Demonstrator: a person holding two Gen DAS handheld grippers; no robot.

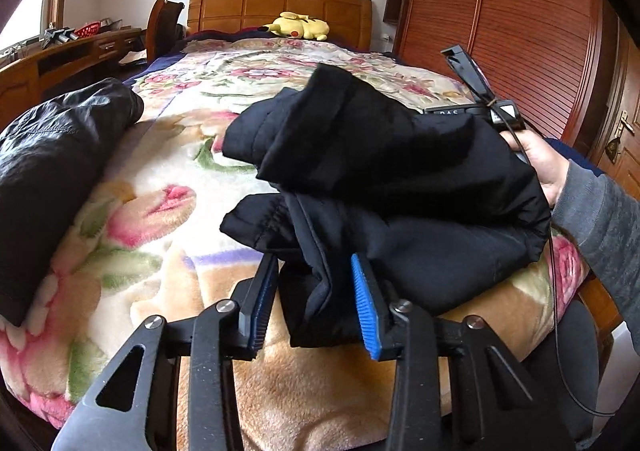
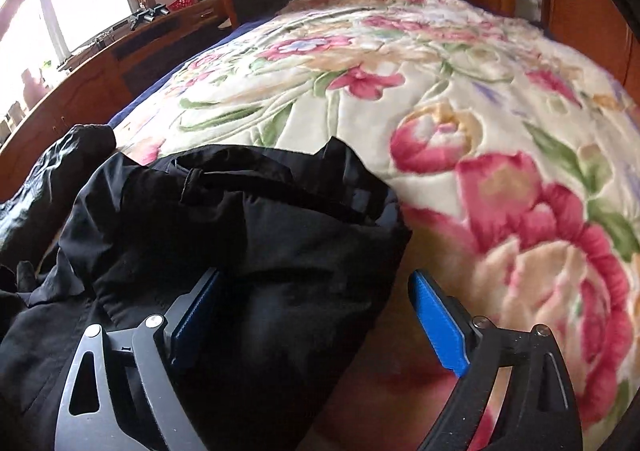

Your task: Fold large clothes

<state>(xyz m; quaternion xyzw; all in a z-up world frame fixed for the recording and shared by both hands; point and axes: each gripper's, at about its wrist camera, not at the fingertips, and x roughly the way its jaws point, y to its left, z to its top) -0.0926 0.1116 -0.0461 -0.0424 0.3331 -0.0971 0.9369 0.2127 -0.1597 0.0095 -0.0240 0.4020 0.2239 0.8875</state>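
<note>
Near the foot edge of the bed [image 1: 168,251], on the floral blanket [image 2: 460,123], lies the black padded jacket [image 1: 380,179]. Its fabric is matte black, bunched into thick folds rather than laid flat; one ribbed cuff end [image 1: 320,99] stands up toward the headboard [image 1: 280,7], and a stitched seam runs down the near fold. In the right wrist view the jacket [image 2: 248,243] forms a rounded heap with a strap-like loop across its top.

Left gripper [image 1: 316,295]: jaws parted, with a hanging fold of the jacket between the blue pads [image 1: 366,307]; whether the pads press the cloth cannot be told. Right gripper [image 2: 316,323]: jaws spread wide, the jacket heap against the left pad [image 2: 196,315], the right pad clear of it over the blanket.

A second dark garment [image 1: 52,171] lies at the left edge of the bed, apart from the jacket. A yellow plush toy [image 1: 298,26] rests at the headboard.
</note>
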